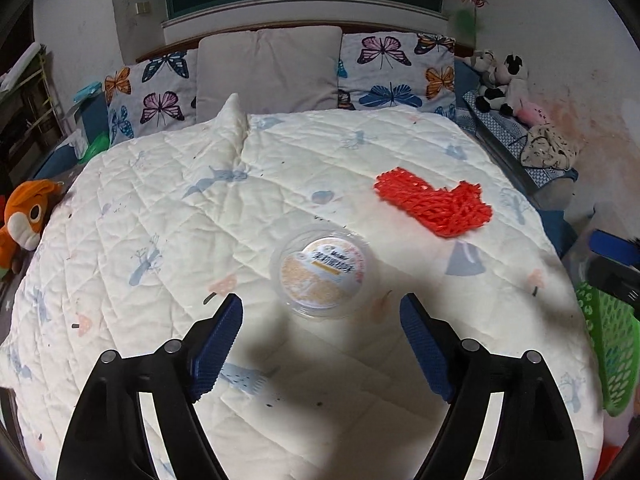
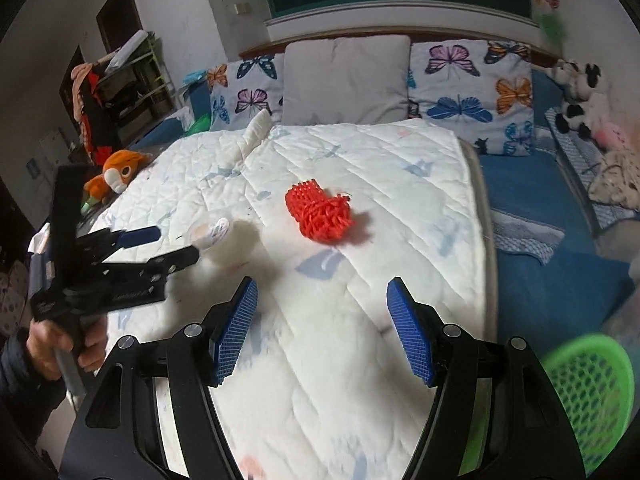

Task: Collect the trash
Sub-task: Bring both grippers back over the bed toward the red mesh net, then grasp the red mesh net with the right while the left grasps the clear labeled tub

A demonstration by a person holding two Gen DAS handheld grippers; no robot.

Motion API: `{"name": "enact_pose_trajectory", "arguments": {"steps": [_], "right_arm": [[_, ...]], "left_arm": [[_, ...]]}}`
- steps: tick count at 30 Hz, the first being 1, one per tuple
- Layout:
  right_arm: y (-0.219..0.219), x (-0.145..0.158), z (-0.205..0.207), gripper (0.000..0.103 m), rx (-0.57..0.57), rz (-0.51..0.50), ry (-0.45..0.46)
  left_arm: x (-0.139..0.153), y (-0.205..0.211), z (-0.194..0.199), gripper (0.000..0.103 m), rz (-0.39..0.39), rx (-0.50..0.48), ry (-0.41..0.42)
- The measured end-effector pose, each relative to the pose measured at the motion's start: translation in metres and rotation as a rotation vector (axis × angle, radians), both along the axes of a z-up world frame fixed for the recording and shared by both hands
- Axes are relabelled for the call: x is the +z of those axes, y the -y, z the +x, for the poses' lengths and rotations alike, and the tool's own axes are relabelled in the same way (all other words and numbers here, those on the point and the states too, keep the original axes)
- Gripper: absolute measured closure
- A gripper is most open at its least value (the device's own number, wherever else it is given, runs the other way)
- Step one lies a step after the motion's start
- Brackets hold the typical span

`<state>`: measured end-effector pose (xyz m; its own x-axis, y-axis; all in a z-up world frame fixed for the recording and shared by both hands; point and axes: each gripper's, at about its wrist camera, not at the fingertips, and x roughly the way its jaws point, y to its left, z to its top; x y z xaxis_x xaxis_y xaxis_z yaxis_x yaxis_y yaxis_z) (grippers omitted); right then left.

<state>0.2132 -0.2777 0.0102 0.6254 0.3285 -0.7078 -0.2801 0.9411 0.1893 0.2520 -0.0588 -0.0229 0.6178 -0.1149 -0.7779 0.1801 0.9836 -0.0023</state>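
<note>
Two pieces of trash lie on the white quilt (image 1: pixel 168 208) in front of me: a clear round tub (image 1: pixel 320 274) with a printed label on its lid, and a red foam net (image 1: pixel 434 200) crumpled a little farther up the bed. They sit near each other but apart. My left gripper (image 1: pixel 321 312) hangs over the quilt with the tub just ahead of its blue pads (image 1: pixel 218 344); the jaws stand wide, nothing between them, and they touch nothing. From the right wrist view I see the same gripper side-on, held in a hand (image 2: pixel 54 344) with a dark sleeve, its tips close to the tub (image 2: pixel 210 232). My right gripper (image 2: pixel 322 300) points down at bare quilt below the net (image 2: pixel 322 216), jaws moderately apart and empty. A green mesh basket (image 2: pixel 590 392) sits off the bed's near right corner, beside that gripper. At the head of the bed there is a grey pillow (image 1: pixel 270 68) between two butterfly pillows (image 1: pixel 396 72). An orange plush (image 1: pixel 26 216) rests at the quilt's left edge. Black-and-white plush toys (image 1: pixel 502 84) sit at the far right by the wall.
</note>
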Motion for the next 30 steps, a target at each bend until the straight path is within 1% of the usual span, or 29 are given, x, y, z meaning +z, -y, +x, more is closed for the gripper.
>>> {"name": "enact_pose_trajectory", "arguments": {"steps": [9, 14, 19, 21, 23, 26, 28, 30], "right_arm": [[-0.020, -0.034, 0.056, 0.036, 0.021, -0.011, -0.039], [-0.029, -0.048, 0.077, 0.036, 0.024, -0.012, -0.055], [-0.039, -0.061, 0.092, 0.036, 0.025, -0.049, -0.067], [-0.042, -0.064, 0.095, 0.047, 0.028, -0.060, -0.071], [-0.042, -0.066, 0.096, 0.061, 0.028, -0.059, -0.074], [-0.040, -0.064, 0.092, 0.065, 0.022, -0.059, -0.063], [-0.037, -0.061, 0.087, 0.066, 0.022, -0.053, -0.055], [-0.036, -0.057, 0.081, 0.067, 0.023, -0.052, -0.050]], "left_arm": [[-0.012, -0.007, 0.018, 0.021, -0.022, -0.011, -0.027], [-0.018, -0.005, 0.026, 0.021, -0.025, -0.022, -0.039], [-0.024, -0.006, 0.032, 0.021, -0.037, -0.028, -0.055], [-0.026, -0.005, 0.035, 0.020, -0.047, -0.033, -0.062], [-0.029, -0.004, 0.038, 0.020, -0.056, -0.037, -0.070], [-0.031, -0.004, 0.040, 0.020, -0.069, -0.037, -0.074], [-0.032, -0.003, 0.039, 0.020, -0.069, -0.040, -0.065], [-0.031, -0.002, 0.038, 0.023, -0.067, -0.045, -0.059]]}}
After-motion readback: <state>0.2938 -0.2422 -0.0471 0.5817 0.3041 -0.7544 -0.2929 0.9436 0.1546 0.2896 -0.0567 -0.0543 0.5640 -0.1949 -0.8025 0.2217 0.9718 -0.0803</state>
